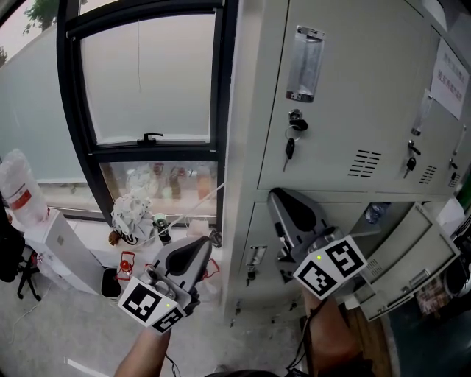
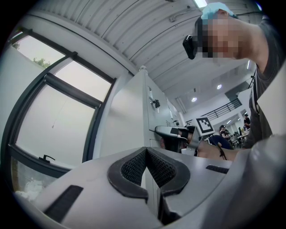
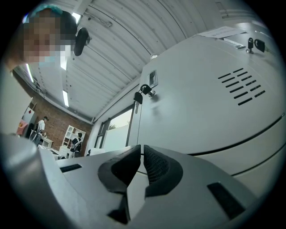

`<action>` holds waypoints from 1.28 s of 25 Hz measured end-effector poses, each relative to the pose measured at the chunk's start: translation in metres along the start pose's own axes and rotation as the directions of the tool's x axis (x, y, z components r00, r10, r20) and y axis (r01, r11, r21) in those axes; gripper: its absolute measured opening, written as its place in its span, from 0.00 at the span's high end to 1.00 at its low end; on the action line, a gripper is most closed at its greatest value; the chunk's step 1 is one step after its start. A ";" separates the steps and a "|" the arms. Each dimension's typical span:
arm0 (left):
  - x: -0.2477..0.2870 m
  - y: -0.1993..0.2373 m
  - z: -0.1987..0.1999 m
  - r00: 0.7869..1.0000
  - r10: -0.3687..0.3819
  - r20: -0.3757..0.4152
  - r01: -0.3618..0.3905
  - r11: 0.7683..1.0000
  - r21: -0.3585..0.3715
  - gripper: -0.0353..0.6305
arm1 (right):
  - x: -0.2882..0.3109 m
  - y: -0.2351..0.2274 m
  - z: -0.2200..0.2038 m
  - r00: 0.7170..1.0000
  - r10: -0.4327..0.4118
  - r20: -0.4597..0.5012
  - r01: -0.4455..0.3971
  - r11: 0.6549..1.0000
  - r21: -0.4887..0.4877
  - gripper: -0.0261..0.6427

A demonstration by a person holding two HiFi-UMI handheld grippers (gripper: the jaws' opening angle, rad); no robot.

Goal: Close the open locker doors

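The person is holding a left gripper (image 1: 200, 247) and a right gripper (image 1: 278, 197). Each is wearing a smooth grey shell that is narrowing into two jaws lined with black, finely ribbed pads (image 2: 132, 167), and a dark rectangular slot is sitting on the shell to either side of the claw. Behind each claw a white marker cube (image 1: 331, 266) is carrying black square patterns and a small green dot, and a thin black cable (image 1: 304, 339) is trailing back from the right claw along the forearm. The person is wearing a dark grey short sleeve (image 2: 269, 53), a teal cap (image 2: 217, 8) and a black head camera (image 2: 189, 42).
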State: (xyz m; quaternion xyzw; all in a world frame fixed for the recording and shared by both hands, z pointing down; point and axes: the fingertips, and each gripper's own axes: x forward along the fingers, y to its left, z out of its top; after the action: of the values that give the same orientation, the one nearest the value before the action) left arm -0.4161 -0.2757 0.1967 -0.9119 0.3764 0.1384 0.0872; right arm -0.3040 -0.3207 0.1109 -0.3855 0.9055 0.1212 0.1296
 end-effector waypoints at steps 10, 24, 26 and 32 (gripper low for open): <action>0.015 -0.031 -0.002 0.999 -0.037 -0.018 0.037 0.999 0.008 0.93 | -0.036 -0.008 0.004 1.000 -0.019 0.000 0.019 1.000 0.015 0.92; 0.048 -0.112 -0.009 0.995 -0.083 -0.047 0.085 0.996 0.026 0.93 | -0.143 -0.031 -0.014 0.994 -0.082 -0.072 0.088 0.992 0.089 0.92; 0.055 -0.129 -0.011 0.994 -0.097 -0.056 0.099 0.995 0.031 0.93 | -0.160 -0.035 -0.018 0.993 -0.088 -0.079 0.097 0.988 0.118 0.92; 0.077 -0.181 -0.020 0.987 -0.139 -0.075 0.141 0.990 0.021 0.93 | -0.209 -0.051 -0.018 0.992 -0.093 -0.087 0.106 0.981 0.163 0.92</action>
State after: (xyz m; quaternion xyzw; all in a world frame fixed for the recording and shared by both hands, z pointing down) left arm -0.2315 -0.2054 0.2007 -0.9393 0.3161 0.0935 0.0947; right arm -0.1294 -0.2215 0.1901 -0.4226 0.8964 0.0229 0.1316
